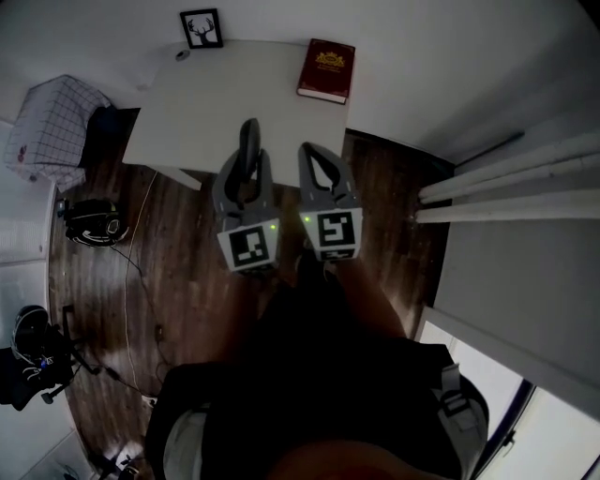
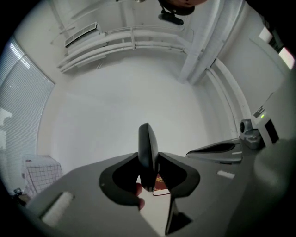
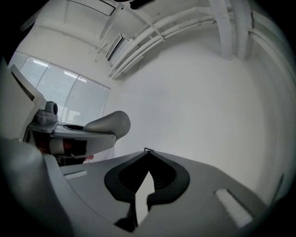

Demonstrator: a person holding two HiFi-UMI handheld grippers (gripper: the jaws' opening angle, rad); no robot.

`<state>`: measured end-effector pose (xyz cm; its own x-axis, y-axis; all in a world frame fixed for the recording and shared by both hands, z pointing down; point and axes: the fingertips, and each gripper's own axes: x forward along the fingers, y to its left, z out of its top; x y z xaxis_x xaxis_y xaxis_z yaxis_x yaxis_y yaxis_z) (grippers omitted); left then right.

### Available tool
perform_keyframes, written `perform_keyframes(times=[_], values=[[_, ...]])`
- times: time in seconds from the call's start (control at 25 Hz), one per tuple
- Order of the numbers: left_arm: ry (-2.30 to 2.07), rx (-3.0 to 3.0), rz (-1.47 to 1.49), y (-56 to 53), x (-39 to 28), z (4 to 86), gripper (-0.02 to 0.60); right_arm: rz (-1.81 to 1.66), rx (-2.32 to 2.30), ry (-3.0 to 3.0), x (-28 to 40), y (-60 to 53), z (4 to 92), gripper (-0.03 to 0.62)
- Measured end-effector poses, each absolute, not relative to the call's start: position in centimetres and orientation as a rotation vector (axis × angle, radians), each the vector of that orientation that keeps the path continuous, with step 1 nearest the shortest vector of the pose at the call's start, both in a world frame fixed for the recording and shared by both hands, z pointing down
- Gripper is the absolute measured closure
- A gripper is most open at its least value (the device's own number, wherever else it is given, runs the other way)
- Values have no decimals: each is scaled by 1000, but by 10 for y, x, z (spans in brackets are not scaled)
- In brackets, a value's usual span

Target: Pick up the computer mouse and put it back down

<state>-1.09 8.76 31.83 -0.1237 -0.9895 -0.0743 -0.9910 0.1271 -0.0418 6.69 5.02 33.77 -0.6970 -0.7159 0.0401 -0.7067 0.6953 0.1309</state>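
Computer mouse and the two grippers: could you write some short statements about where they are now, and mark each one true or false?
1. The left gripper is shut on the computer mouse. True.
2. A red book lies on the white table. True.
3. The computer mouse lies flat on the white table. False: it stands on edge between the left gripper's jaws, held in the air short of the table.
4. The right gripper holds the picture frame. False: its jaws are together with nothing between them, and the picture frame stands at the table's far left corner.
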Motion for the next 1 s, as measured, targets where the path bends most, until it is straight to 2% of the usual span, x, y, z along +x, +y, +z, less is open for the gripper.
perform_keyframes(times=[0.36,1.0], values=[[2249,-2022,86,148,14,298,459,-279,1247,-2798,97,109,313,580],[2184,-1962,142,154,102,249,460,-311,1219,-2870,178,120,273,580]])
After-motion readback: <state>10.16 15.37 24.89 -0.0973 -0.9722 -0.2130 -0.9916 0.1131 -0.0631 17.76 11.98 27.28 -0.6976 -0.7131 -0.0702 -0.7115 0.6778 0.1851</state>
